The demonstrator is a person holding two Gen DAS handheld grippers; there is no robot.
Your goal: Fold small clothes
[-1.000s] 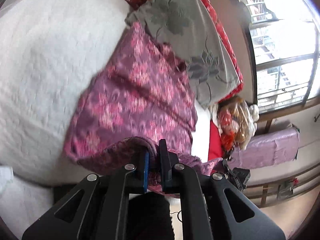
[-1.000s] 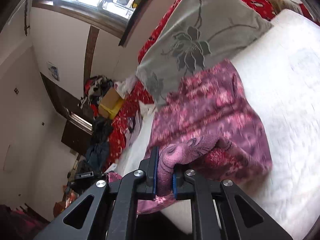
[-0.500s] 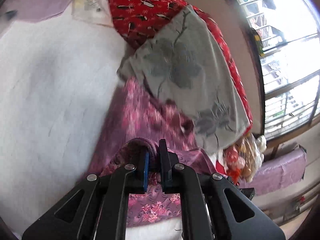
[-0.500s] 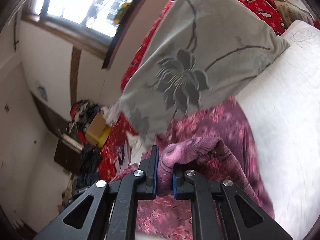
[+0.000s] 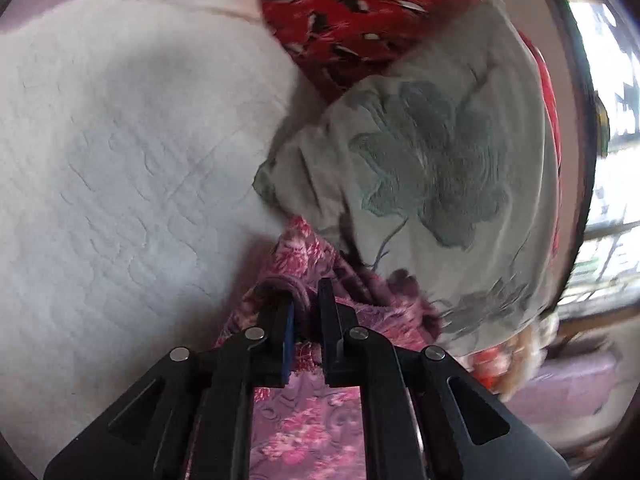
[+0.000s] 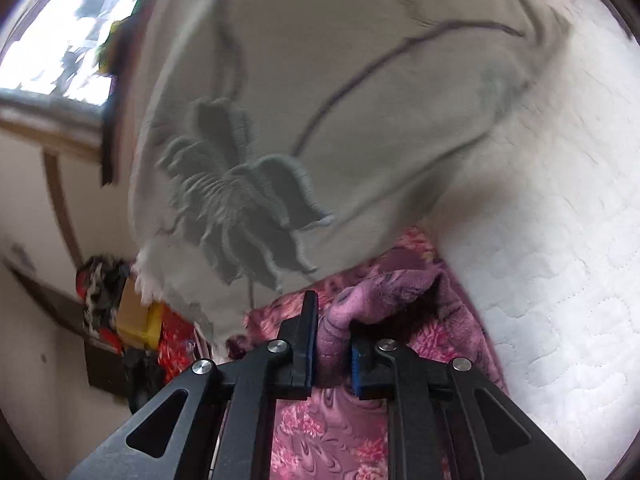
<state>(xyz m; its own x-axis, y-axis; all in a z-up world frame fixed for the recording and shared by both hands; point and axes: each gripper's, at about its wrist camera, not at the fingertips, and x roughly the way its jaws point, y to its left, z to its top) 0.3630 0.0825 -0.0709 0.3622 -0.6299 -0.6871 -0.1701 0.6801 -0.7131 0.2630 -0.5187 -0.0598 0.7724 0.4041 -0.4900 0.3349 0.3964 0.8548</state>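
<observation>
A purple-pink flowered cloth (image 5: pixel 304 420) lies on the white quilted bed (image 5: pixel 120 160), its far edge close under a grey flowered pillow (image 5: pixel 432 168). My left gripper (image 5: pixel 306 308) is shut on a bunched fold of the cloth. In the right wrist view my right gripper (image 6: pixel 332 320) is shut on another fold of the same cloth (image 6: pixel 332 432), right below the grey pillow (image 6: pixel 320 100). Both grippers hold the cloth low, near its far edge.
A red patterned blanket (image 5: pixel 352 12) lies behind the pillow. A window (image 5: pixel 612 160) is at the right. White bed surface (image 6: pixel 560 240) spreads to the right in the right wrist view. Clutter and a yellow box (image 6: pixel 140 316) stand beyond the bed's left side.
Both grippers have carried their folds forward over the cloth toward the grey pillow, so the spread cloth seen a second ago is now mostly covered and the pillow fills the views.
</observation>
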